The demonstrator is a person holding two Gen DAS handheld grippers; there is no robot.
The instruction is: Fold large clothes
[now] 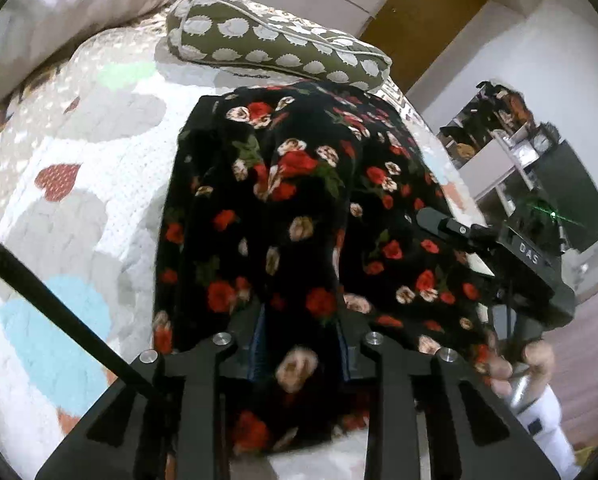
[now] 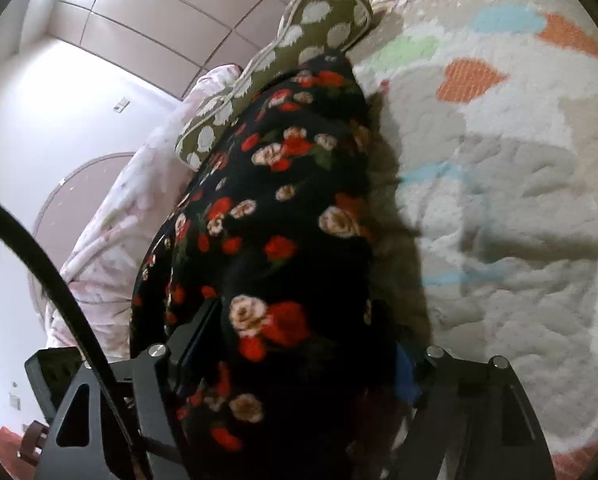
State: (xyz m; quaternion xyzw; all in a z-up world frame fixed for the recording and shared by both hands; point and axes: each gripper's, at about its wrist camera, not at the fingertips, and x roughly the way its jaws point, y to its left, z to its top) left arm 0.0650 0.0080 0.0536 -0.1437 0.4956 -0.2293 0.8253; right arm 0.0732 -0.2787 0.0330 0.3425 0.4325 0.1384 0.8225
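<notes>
A black garment with red and cream roses (image 1: 299, 168) lies in a long folded heap on the quilted bed (image 1: 79, 200). In the left wrist view a bunched fold fills the narrow gap of my left gripper (image 1: 301, 320) and touches both blue pads. In the right wrist view the same garment (image 2: 283, 184) drapes between the widely spread fingers of my right gripper (image 2: 307, 332) and hides part of the right pad; the pads do not press it. A person's hand (image 1: 535, 356) holds that right tool at the cloth's right edge.
An olive pillow with white hedgehogs (image 1: 275, 44) lies just past the garment's far end, beside a pink duvet (image 1: 59, 8). The heart-patterned quilt (image 2: 499, 200) spreads out beside the garment. A cluttered shelf (image 1: 499, 128) stands beyond the bed's edge. A black cable (image 2: 59, 280) crosses the view.
</notes>
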